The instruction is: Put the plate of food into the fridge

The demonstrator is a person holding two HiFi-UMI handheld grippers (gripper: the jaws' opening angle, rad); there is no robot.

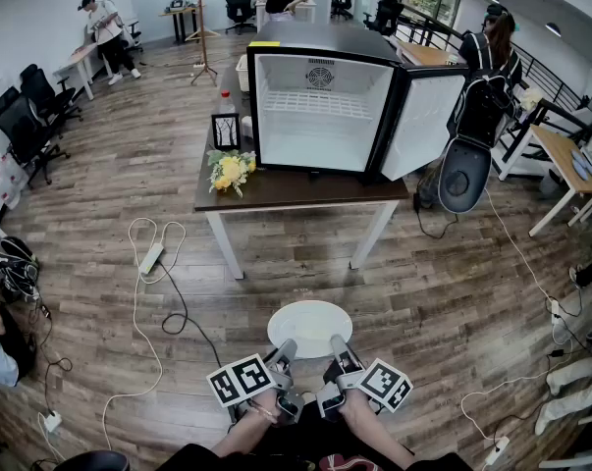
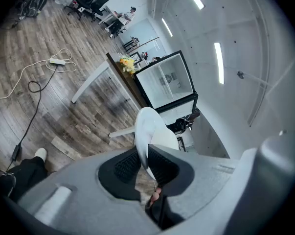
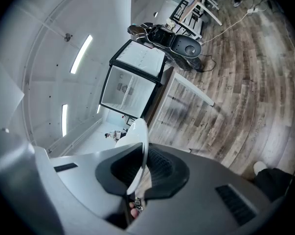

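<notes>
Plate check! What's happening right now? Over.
Left hand-held gripper and right hand-held gripper both shut on plate rim. Plate held level, short of the table. Fridge door open, nothing blocking.

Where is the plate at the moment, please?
Head view, bottom centre: the plate is held by the left tool and right tool, above the floor before the table.

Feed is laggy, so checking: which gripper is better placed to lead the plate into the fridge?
Left, marginally. The left gripper and the right gripper are both clamped on the near rim of the plate. The fridge door hangs open on the right, so the left side looks clearer.
</notes>
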